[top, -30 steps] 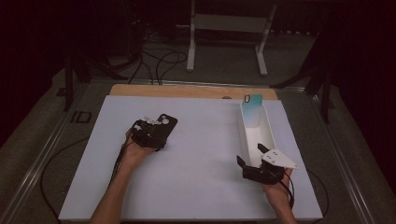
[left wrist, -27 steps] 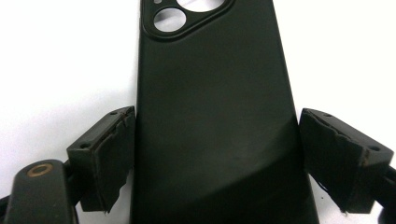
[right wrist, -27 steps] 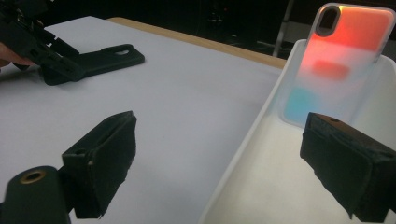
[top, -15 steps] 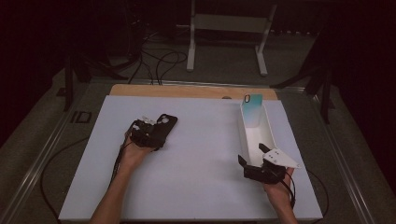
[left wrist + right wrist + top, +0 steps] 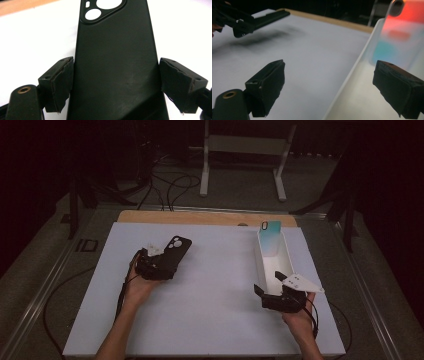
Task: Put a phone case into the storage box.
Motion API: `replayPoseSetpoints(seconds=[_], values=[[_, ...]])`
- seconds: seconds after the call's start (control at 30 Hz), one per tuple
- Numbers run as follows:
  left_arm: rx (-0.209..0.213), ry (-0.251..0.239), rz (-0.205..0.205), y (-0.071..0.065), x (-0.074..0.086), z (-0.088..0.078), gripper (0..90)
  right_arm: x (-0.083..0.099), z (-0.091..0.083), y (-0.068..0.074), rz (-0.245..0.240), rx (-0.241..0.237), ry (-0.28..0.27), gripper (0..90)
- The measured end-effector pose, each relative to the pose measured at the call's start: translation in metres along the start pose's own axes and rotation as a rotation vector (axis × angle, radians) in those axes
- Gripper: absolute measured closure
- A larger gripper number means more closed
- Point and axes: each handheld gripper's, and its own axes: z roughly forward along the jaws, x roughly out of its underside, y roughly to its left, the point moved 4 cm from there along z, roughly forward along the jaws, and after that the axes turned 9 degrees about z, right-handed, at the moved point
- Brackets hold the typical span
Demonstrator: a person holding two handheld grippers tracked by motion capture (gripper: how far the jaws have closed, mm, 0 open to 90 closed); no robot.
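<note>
- Since the earlier high-view frames, our left gripper (image 5: pixel 161 264) has come up a little off the white tabletop (image 5: pixel 210 315) with the black soft-plastic phone case with round camera cut-outs (image 5: pixel 176 251); the right gripper (image 5: pixel 278 296) sits much where it was, at the near end of the long white open-topped tray (image 5: pixel 260 265).
- In the left gripper view, the black phone case (image 5: pixel 115 65) runs up between the two jaws, with its camera cut-outs at the far end. The left pad touches its edge and the right pad stands just at the other edge, so we judge it a grip across the case's width.
- In the right gripper view, the black phone case (image 5: pixel 268 17) is held level above the tabletop with a soft shadow beneath it, so we judge it lifted clear.
- The right gripper's (image 5: pixel 332 85) jaws stand wide apart with nothing between them; the tray's rim (image 5: pixel 352 75) runs up between them.
- A translucent phone case with a teal and reddish tint (image 5: pixel 270 236) already stands leaning at the tray's far end.
- Done, as we judge it: one case is in the tray, and the black one is picked up.
- Left to do, in our judgement: carry the black case across the tabletop to the tray, well apart on the right, set it in and let go.
</note>
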Motion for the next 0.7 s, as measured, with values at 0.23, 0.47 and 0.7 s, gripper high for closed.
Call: replayPoseSetpoints(seconds=[0.23, 0.47, 0.7], values=[[0.013, -0.049, 0.037, -0.011, -0.008, -0.016, 15.7, -0.014, 0.01, 0.0, 0.065, -0.085, 0.058, 10.2], [0.034, -0.106, 0.059, -0.025, -0.015, -0.031, 15.7, -0.04, 0.016, 0.011, 0.054, -0.136, 0.068, 10.2], [0.052, -0.15, 0.098, -0.04, -0.025, -0.044, 15.7, -0.065, 0.028, 0.025, 0.053, -0.188, 0.09, 10.2]])
